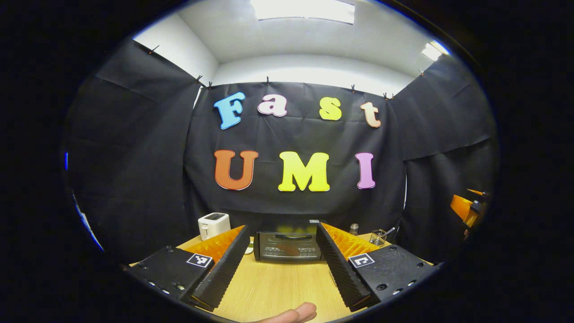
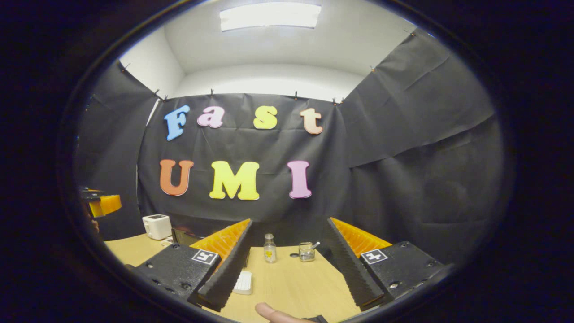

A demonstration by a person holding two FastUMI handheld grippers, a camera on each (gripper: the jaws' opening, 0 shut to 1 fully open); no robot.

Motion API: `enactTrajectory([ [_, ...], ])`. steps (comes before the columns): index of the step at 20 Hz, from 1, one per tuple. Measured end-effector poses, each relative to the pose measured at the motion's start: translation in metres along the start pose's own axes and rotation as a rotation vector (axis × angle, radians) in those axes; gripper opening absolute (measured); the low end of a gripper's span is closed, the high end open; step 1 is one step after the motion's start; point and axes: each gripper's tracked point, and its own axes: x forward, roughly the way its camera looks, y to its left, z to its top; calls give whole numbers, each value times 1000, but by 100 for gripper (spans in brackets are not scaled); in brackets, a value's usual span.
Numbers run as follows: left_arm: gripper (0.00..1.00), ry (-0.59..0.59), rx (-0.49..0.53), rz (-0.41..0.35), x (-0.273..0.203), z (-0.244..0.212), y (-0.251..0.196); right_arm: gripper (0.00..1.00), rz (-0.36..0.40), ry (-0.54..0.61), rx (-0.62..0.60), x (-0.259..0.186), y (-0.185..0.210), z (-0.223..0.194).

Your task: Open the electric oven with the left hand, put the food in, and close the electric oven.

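Observation:
The black electric oven (image 1: 287, 246) stands at the back of the wooden table (image 1: 278, 287), its glass door closed. My left gripper (image 1: 282, 229) is open and points straight at it from a distance, with nothing between its fingers. In the right gripper view one corner of the oven (image 2: 183, 235) peeks out behind a finger. My right gripper (image 2: 290, 222) is open too and holds nothing. A small white ridged item (image 2: 243, 282) lies on the table beside its left finger; I cannot tell whether it is the food.
A white toaster (image 1: 214, 224) stands left of the oven. A small bottle (image 2: 269, 248) and a wire mesh cup (image 2: 306, 251) stand to its right by the back wall. A thumb (image 1: 291, 314) shows at the bottom edge. The other gripper (image 1: 466, 208) is at far right.

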Motion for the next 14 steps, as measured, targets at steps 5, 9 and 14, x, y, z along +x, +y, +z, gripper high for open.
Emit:
enactTrajectory([
  [5,94,-3,15,3,-14,1,3,100,29,-29,-1,-16,8,12],
  [9,95,15,5,1,-13,-4,1,96,4,-47,-9,-22,0,14],
  [14,95,27,43,1,-9,-11,-3,97,22,-26,0,-24,5,8],
])
